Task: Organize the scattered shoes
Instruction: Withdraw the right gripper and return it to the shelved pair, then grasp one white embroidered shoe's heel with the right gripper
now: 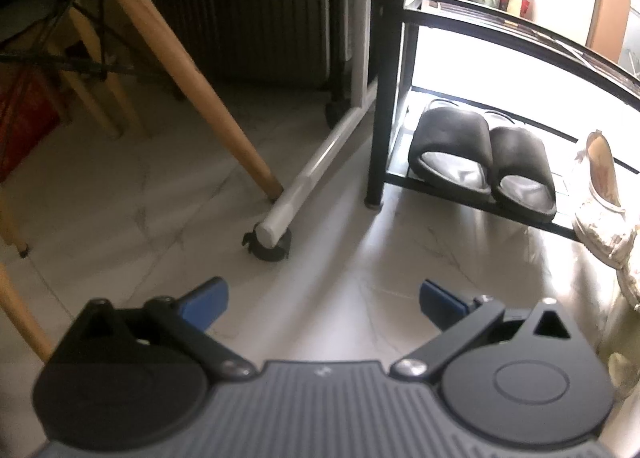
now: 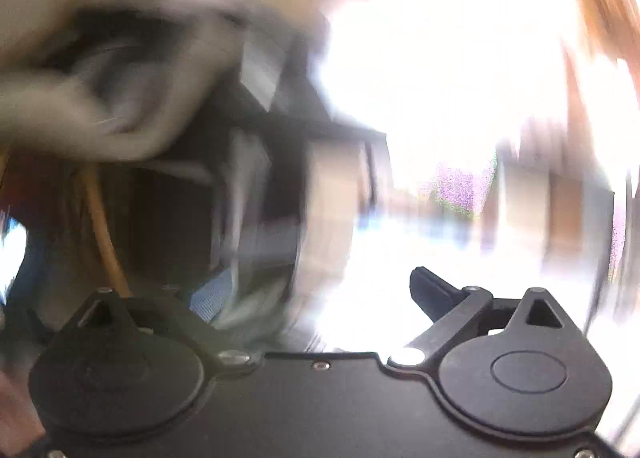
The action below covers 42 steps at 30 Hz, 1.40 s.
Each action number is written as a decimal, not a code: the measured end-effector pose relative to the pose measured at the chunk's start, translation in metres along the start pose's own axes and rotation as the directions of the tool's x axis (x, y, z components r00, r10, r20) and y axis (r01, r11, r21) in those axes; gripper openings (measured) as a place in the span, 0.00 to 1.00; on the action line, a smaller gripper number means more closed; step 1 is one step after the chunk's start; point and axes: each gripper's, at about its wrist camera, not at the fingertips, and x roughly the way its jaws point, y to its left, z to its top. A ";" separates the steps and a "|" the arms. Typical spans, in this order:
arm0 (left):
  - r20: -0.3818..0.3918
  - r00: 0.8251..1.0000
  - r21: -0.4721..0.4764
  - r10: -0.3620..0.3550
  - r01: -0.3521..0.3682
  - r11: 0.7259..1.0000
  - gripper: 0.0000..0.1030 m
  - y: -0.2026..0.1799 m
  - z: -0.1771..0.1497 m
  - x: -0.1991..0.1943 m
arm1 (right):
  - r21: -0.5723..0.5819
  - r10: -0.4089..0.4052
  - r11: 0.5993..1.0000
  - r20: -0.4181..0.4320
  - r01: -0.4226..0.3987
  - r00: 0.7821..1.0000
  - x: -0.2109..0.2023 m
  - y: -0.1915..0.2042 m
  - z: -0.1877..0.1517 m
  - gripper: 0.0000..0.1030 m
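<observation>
Ideally, the wide-open, empty left gripper swings rightward toward the white shoe and straddles its heel.

Left gripper: tilted down toward floor, jaws spread wide, nothing between them. Both blue fingertips in view, well apart, touching nothing. Black linkage arms angled outward from grey ribbed body.

Right gripper: view heavily motion-blurred. Jaws spread wide, nothing seen clamped between them. Right dark finger sharp against bright background; left finger faint, blue pad partly visible in blur. Black linkage arms angled outward from dark body.
</observation>
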 end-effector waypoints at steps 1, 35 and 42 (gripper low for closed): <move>-0.001 1.000 0.000 -0.004 0.004 1.000 0.99 0.000 -0.001 -0.001 | 0.148 -0.004 0.989 -0.091 0.017 0.996 0.013 -0.012 -0.007 0.92; -0.046 0.998 0.016 -0.031 0.032 0.999 0.99 -0.008 -0.002 0.009 | -0.258 -0.475 0.847 0.026 0.465 0.880 0.204 -0.066 -0.059 0.91; -0.059 0.997 -0.014 -0.041 0.041 0.999 0.99 -0.004 -0.001 0.012 | -0.284 -0.465 0.855 -0.046 0.434 0.884 0.230 -0.086 -0.054 0.93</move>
